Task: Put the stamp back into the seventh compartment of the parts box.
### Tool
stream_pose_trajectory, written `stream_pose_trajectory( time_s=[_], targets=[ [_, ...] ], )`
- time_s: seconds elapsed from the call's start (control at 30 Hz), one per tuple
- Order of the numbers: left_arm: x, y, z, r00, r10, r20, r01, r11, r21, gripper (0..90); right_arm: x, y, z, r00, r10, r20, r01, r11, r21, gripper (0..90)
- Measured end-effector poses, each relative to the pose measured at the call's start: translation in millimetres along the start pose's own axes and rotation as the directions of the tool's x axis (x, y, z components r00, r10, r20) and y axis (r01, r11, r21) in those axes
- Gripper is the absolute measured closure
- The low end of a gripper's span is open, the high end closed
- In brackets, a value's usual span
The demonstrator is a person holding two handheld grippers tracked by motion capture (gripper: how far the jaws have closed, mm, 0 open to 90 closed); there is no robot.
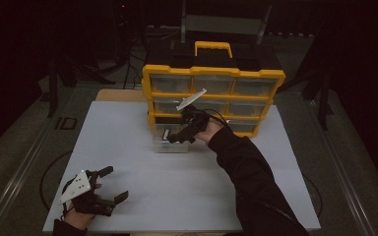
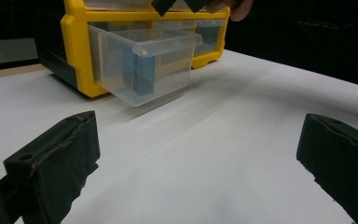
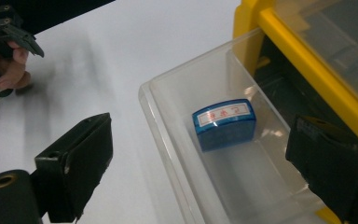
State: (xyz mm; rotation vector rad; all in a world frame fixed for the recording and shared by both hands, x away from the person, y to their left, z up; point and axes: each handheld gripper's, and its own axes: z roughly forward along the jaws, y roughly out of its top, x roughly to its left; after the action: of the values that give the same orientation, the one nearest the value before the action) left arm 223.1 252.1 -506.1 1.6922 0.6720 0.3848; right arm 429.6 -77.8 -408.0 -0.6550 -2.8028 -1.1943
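Small blue rectangular stamp block (image 3: 224,122) lies in the pulled-out clear plastic drawer (image 3: 177,154) of the yellow organiser cabinet (image 1: 211,93), directly ahead between the right tool's (image 1: 179,136) wide-open, empty jaws. Left tool (image 1: 109,186) open, empty, well apart on the white table (image 1: 187,182).

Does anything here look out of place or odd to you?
Only one thing: the clear drawer at the bottom left of the yellow organizer is pulled out over the white table, with a blue stamp inside. The other drawers sit closed. Nothing looks spilled or broken.
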Motion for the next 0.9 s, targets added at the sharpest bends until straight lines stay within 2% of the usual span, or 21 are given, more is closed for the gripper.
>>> stream_pose_trajectory(
  time_s=[0.27,0.53,0.9],
  targets=[
    [0.5,-0.2,0.2,1.0000,0.000,-0.003,0.000,1.0000,0.001,0.0,1.5,-5.8,-9.8,0.9996,-0.024,0.018,0.024,1.000,0.003,7.5],
    [0.8,-0.4,0.6,1.0000,-0.002,-0.004,0.002,1.0000,0.004,0.0,-1.7,-15.3,-29.2,0.9991,-0.004,0.043,0.006,0.999,-0.038,7.6],
    [0.7,-0.3,0.2,1.0000,-0.001,-0.007,0.001,1.0000,0.002,0.0,-4.7,-42.4,-50.6,0.9947,0.006,0.103,0.001,0.998,-0.062,7.7]
  ],
)
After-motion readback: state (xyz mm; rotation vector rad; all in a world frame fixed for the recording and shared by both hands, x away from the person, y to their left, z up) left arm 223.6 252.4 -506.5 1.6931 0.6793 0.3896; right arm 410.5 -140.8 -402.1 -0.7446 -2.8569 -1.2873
